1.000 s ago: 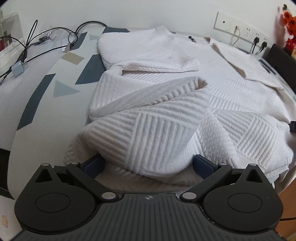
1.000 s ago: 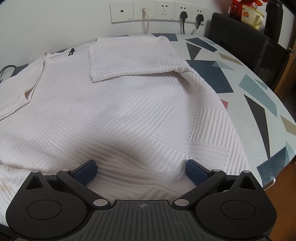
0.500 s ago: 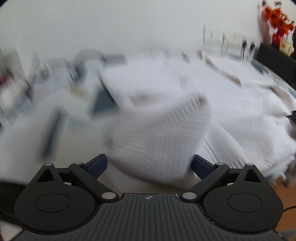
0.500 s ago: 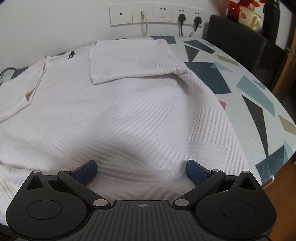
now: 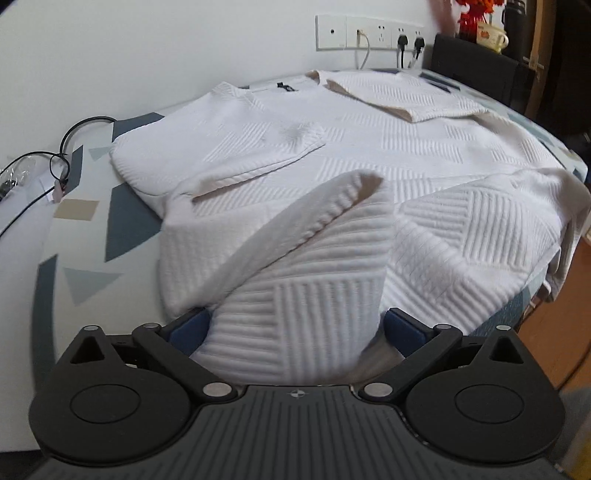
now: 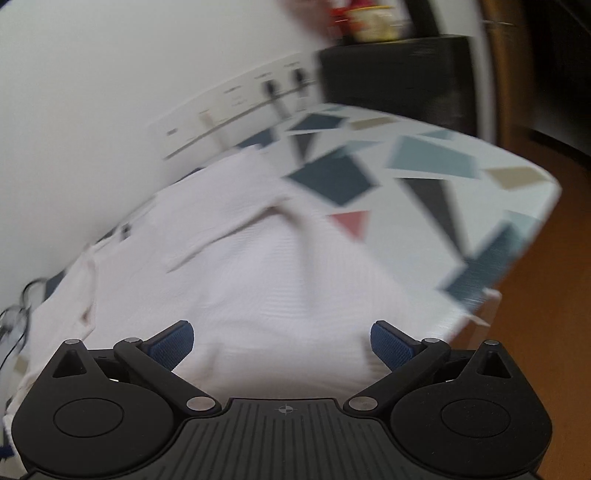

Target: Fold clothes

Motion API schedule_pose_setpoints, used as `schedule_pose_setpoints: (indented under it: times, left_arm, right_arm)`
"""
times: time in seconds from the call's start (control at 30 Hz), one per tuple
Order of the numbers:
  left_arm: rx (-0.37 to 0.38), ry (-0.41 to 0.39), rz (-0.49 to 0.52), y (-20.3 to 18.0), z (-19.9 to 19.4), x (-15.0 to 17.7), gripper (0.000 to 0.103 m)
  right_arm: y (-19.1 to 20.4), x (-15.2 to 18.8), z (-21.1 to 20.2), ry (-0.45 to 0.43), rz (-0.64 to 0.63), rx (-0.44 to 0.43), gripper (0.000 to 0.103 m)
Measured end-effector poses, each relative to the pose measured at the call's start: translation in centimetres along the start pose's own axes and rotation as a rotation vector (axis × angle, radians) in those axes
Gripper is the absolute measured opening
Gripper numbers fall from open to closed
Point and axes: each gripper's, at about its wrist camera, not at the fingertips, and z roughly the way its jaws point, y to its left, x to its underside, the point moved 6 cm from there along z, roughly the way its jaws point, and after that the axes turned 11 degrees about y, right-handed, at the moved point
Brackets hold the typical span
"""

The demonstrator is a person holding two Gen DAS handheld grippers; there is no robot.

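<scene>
Two black hand-held grippers with blue finger pads hang over a white ribbed knit sweater [image 5: 424, 155] that lies spread across a table with a pale cloth of dark blue, grey and tan geometric patches [image 5: 122, 221]. The left gripper [image 5: 295, 328] has its jaws spread wide, and a raised fold of the sweater's lower edge fills the gap between the pads; whether the pads actually press on the cloth I cannot tell. Beyond that fold one sleeve is folded in across the chest, and the other sleeve lies folded near the collar, close to a white wall socket strip with plugs in it [image 5: 369, 33]. Thin black cables [image 5: 62, 147] curl on the table to the left of the sweater. In the right wrist view, which is badly blurred, the right gripper [image 6: 280, 343] is also spread wide with nothing clamped, above the sweater's hem near the table's right edge, with brown floor [image 6: 554, 314] beyond.
</scene>
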Motion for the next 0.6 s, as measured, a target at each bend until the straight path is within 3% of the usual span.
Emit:
schedule_pose_setpoints:
  times: [0.13,0.17,0.23,0.3,0.37,0.43,0.5,0.53,0.6]
  left_arm:
    - [-0.037,-0.061,-0.044,-0.7,-0.5,0.4,0.099]
    - [-0.051,-0.069,-0.053,-0.9,-0.8,0.5,0.094]
    - [-0.062,-0.078,-0.056,-1.6,-1.4,0.5,0.079]
    - [-0.067,-0.082,-0.051,-2.4,-2.0,0.5,0.050]
    - [-0.078,-0.073,-0.042,-3.3,-2.6,0.7,0.039]
    - [-0.086,-0.070,-0.053,-3.8,-3.0,1.0,0.038]
    - [-0.078,-0.079,-0.090,-4.0,-3.8,1.4,0.025]
    - [-0.070,-0.084,-0.115,-4.1,-4.3,1.5,0.022]
    - [-0.053,-0.102,-0.167,-4.0,-5.3,1.7,0.020]
  right_arm:
    - [-4.4,1.0,-0.8,-0.006,0.039,0.088,0.102]
    - [-5.2,0.9,-0.7,-0.006,0.049,0.080,0.101]
    - [-6.2,0.9,0.1,0.007,0.061,0.061,0.101]
    - [-6.8,1.1,1.1,0.030,0.067,0.041,0.101]
    - [-6.8,1.5,2.2,0.064,0.050,0.026,0.097]
    - [-6.2,2.1,2.8,0.088,0.039,-0.017,0.084]
    - [-5.4,2.6,2.9,0.117,0.039,-0.067,0.057]
    - [-5.0,2.7,2.7,0.132,0.040,-0.091,0.049]
    - [-4.3,2.6,2.2,0.164,0.048,-0.133,0.023]
